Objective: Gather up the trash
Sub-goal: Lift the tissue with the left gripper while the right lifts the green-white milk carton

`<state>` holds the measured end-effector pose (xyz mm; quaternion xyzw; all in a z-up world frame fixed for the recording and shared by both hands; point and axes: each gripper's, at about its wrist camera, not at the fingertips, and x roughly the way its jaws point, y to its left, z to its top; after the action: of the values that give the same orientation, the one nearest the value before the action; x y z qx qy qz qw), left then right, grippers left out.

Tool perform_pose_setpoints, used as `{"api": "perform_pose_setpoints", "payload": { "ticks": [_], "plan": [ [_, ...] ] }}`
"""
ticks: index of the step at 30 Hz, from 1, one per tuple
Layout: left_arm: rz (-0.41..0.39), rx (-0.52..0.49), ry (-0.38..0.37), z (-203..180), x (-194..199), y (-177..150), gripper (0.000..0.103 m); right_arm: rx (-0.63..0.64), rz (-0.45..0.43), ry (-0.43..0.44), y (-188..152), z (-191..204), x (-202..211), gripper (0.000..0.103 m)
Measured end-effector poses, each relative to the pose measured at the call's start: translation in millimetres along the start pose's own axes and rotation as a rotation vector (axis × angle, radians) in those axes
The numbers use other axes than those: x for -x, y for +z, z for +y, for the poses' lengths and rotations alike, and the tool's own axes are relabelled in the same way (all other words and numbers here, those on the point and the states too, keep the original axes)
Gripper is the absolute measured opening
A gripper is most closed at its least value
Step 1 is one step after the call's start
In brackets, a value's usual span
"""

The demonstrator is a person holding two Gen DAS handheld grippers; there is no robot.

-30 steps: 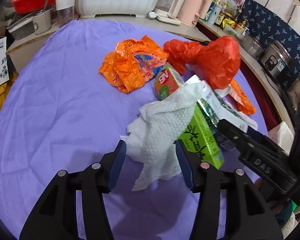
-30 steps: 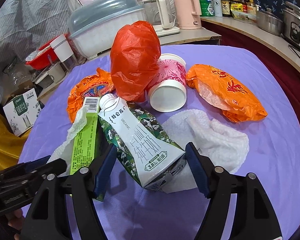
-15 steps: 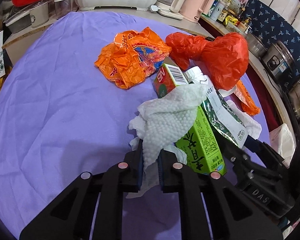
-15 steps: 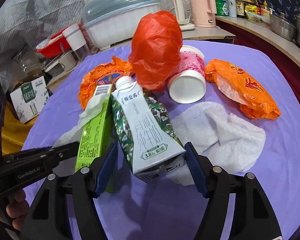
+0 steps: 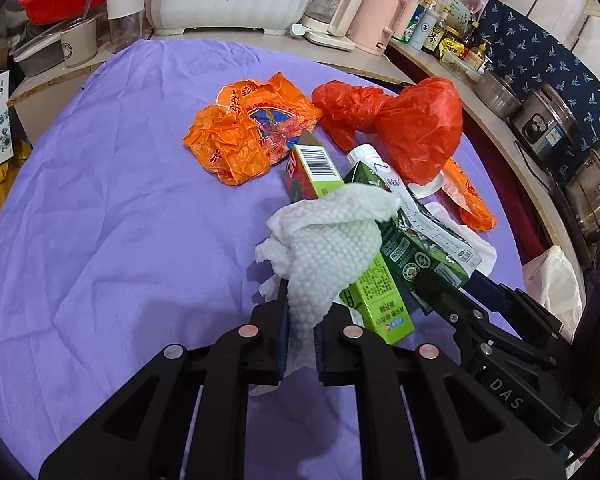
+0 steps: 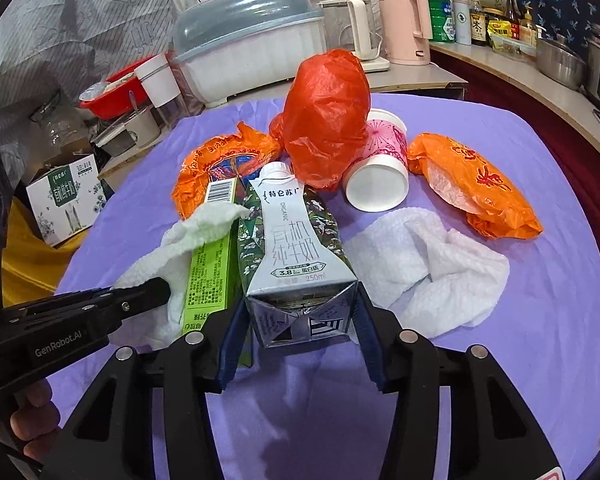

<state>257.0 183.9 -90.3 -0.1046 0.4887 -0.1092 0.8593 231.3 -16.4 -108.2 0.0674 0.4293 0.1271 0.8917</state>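
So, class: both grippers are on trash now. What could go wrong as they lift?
1. The paper towel in the left gripper drapes over the green carton; lifting may drag or tip it.
2. The right gripper, jaws just closing, holds only the milk carton's base; it may slip or crush.

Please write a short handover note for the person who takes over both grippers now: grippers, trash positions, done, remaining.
Left gripper: shut on the white paper towel.
Right gripper: jaws have just been closing around the milk carton; the pads look against its base.
Green drink box lies between towel and carton.
Still on the purple cloth: red bag, paper cup, two orange wrappers, second towel.
Nothing visibly collected yet.
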Motion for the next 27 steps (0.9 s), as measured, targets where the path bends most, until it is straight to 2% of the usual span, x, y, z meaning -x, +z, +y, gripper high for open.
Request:
{"api": "perform_pose_setpoints", "payload": {
  "ticks": [7, 11, 12, 15, 17, 19, 27],
  "plan": [
    [0.005, 0.013, 0.005, 1.7, 2.5, -6.4, 0.01, -0.007, 0.039, 0.018, 0.7, 0.7, -9.9, 0.051],
    [0.011, 0.021, 0.018, 4.3, -2.7, -4.1, 0.01, 0.015, 0.037, 0.005, 5.5, 5.8, -19.5, 0.062],
    [0.013, 0.023, 0.019, 5.5, -4.0, -3.3, 0.01, 0.024, 0.032, 0.002, 7.7, 7.5, -22.4, 0.063],
    [0.019, 0.03, 0.026, 9.1, -9.4, -0.1, 0.01, 0.036, 0.038, 0.0, 10.7, 9.4, -31.8, 0.062],
    [0.022, 0.035, 0.029, 12.2, -11.5, 2.0, 0.01, 0.027, 0.052, 0.011, 11.5, 7.9, -36.2, 0.057],
    [0.02, 0.035, 0.029, 12.9, -11.3, 3.5, 0.01, 0.032, 0.047, 0.007, 11.7, 7.9, -35.3, 0.057],
    [-0.025, 0.024, 0.023, 2.6, 11.2, 6.3, 0.01, 0.042, -0.014, 0.014, 12.5, 17.5, 4.6, 0.053]
  ]
}}
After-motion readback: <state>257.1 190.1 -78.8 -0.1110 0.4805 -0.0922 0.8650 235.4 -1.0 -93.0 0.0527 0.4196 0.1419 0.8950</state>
